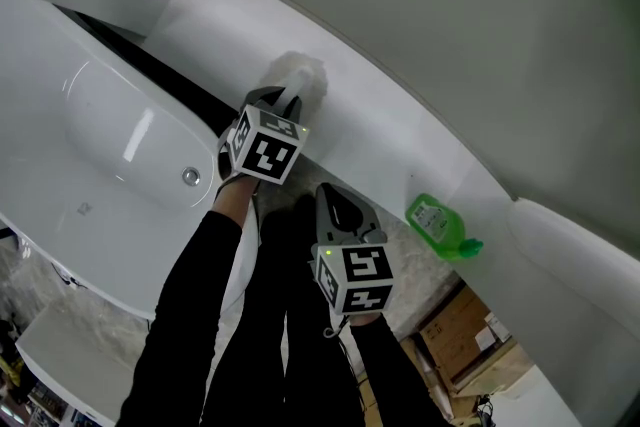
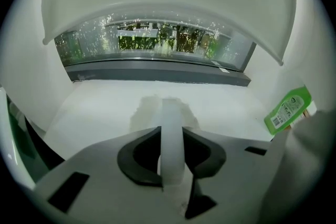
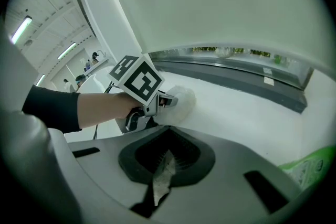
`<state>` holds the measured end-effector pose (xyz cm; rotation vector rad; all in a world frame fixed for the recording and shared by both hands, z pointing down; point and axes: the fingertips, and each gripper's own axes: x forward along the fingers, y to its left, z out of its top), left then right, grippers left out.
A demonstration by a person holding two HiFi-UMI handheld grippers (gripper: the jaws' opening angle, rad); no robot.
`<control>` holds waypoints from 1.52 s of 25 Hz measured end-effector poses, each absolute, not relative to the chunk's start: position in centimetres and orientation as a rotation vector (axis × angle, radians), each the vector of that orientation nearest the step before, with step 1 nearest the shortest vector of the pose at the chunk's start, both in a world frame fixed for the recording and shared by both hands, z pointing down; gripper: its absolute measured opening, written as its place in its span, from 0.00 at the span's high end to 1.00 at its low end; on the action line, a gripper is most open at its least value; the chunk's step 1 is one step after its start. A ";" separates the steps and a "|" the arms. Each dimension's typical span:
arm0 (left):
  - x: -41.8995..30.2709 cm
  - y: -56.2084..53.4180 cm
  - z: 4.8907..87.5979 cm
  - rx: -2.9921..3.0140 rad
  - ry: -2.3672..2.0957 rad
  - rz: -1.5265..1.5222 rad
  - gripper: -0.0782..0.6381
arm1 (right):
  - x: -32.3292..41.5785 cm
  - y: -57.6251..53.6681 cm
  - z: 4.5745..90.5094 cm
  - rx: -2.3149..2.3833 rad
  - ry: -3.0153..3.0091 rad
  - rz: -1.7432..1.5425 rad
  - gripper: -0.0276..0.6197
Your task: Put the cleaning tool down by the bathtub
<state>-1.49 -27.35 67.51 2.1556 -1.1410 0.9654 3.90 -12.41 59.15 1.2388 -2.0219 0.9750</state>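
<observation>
The cleaning tool is a white fluffy pad (image 1: 301, 75) on a flat white handle (image 2: 171, 128). My left gripper (image 1: 282, 99) is shut on that handle, which runs up between the dark pads (image 2: 202, 152) in the left gripper view. The fluffy head (image 2: 151, 112) lies on or just above the white ledge (image 1: 380, 130) beside the bathtub (image 1: 110, 130). In the right gripper view the same head (image 3: 179, 103) sticks out past the left gripper (image 3: 157, 106). My right gripper (image 1: 331, 199) hovers just behind and to the right, its jaws (image 3: 167, 157) together with nothing held.
A green bottle (image 1: 437, 224) lies on the ledge to the right, also seen as the green bottle (image 2: 287, 109) at the edge of the left gripper view. A curved white wall rises behind the ledge. Cardboard boxes (image 1: 465, 330) stand on the floor at lower right.
</observation>
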 end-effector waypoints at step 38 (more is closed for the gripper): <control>-2.1 -23.8 57.5 2.282 -1.243 0.835 0.79 | 4.4 -13.1 55.8 1.245 -2.071 0.964 0.96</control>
